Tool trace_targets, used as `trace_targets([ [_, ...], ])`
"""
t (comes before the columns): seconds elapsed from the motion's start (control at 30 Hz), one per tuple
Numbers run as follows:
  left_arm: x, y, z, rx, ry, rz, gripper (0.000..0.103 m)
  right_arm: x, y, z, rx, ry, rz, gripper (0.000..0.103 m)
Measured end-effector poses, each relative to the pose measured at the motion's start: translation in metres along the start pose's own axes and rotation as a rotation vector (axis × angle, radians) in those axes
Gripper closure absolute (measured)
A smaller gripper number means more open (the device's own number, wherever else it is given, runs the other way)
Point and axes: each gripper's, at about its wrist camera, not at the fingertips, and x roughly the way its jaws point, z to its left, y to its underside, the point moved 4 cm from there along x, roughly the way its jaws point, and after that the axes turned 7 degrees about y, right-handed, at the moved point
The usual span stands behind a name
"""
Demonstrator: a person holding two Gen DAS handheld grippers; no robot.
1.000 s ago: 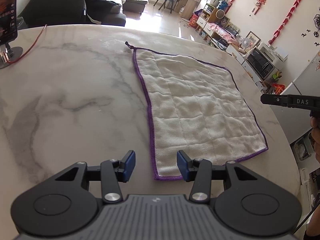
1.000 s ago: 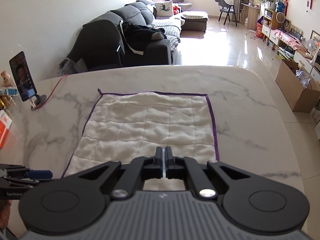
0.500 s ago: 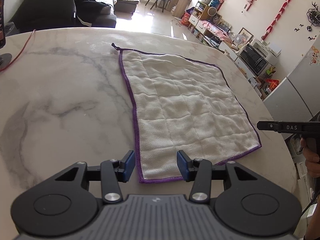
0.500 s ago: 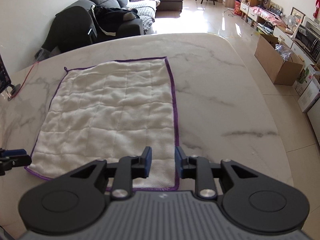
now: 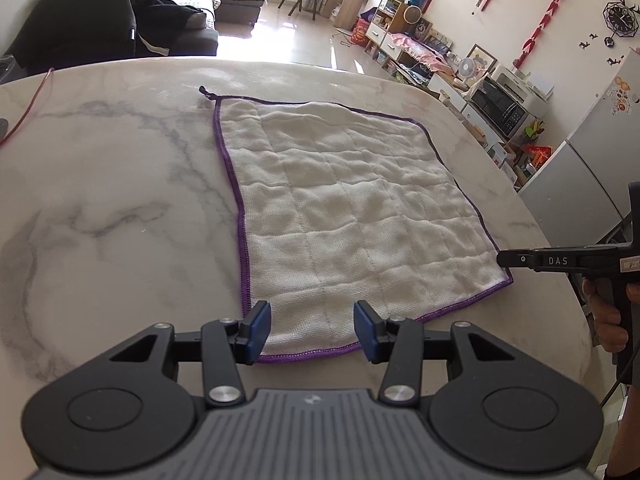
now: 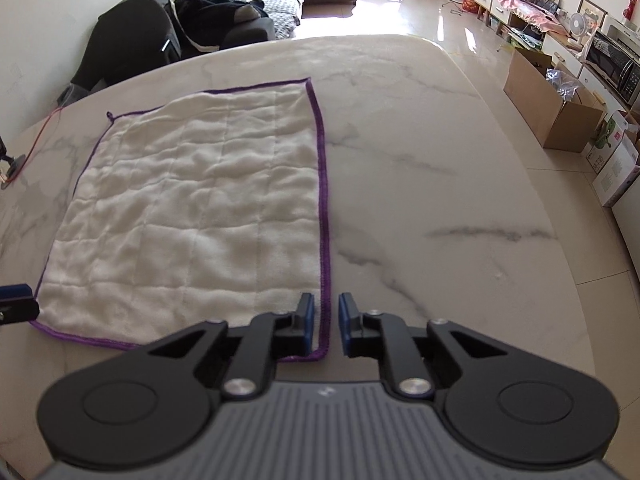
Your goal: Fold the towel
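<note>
While the towel (image 5: 352,216) lies flat (unfolded), the right gripper (image 6: 323,326), shut a second ago, now gapes over its near right corner. Left gripper (image 5: 312,332) stays open at the near left corner, so both seem ready to pinch.

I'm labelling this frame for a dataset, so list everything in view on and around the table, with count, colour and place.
towel: one, white with purple hem, flat and unfolded on the table
table: one, white marble with grey veins
red cable: one, far left of the table
sofa: one, dark grey, behind the table
cardboard box: one, brown, on the floor to the right
microwave: one, black, on the right wall shelf
left gripper: open, jaws astride the near left corner
right gripper: open, jaws astride the near right corner
</note>
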Motion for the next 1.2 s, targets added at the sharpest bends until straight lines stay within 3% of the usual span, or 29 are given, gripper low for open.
trace_targets([
  [0.6,0.006,-0.003,-0.024,0.049,0.047,-0.013,0.056,-0.022,-0.023,0.016,0.015,-0.071,-0.071,0.101],
  [0.9,0.041,-0.006,-0.102,0.316,0.160,-0.052,0.058,-0.028,-0.037,0.030,0.000,-0.096,-0.093,0.101],
  [1.1,0.070,-0.009,-0.120,0.335,0.187,-0.049,0.066,-0.032,-0.047,0.039,-0.010,-0.113,-0.108,0.101],
  [1.2,0.084,-0.013,-0.126,0.326,0.196,-0.046,0.084,-0.032,-0.048,0.040,-0.009,-0.116,-0.110,0.101],
])
